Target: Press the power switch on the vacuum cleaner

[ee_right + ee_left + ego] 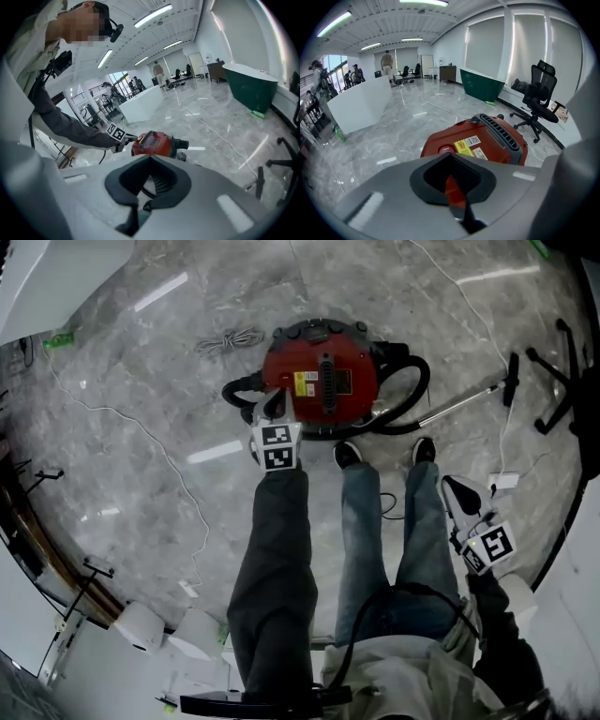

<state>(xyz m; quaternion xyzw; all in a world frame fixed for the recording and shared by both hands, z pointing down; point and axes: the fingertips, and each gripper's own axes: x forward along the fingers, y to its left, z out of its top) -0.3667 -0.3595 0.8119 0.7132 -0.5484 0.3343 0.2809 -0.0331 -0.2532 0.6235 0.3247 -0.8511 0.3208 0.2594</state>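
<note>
The red vacuum cleaner [319,381] stands on the grey marble floor just past the person's shoes [347,454]. My left gripper [272,409] is stretched out to its near left edge, jaws shut and empty. In the left gripper view the red body [487,140] fills the space right beyond the shut left gripper [452,159], with an oval red button [446,149] close ahead of the tips. I cannot tell whether they touch. My right gripper [464,498] hangs back beside the right leg, shut on nothing. It looks toward the vacuum cleaner [152,143] and the left gripper [126,137].
A black hose [412,390] loops round the vacuum's right side to a metal wand [469,399]. A coiled cord [230,340] lies at its left. A chair base [562,381] stands far right. An office chair [539,93] and a green tub [480,84] stand beyond.
</note>
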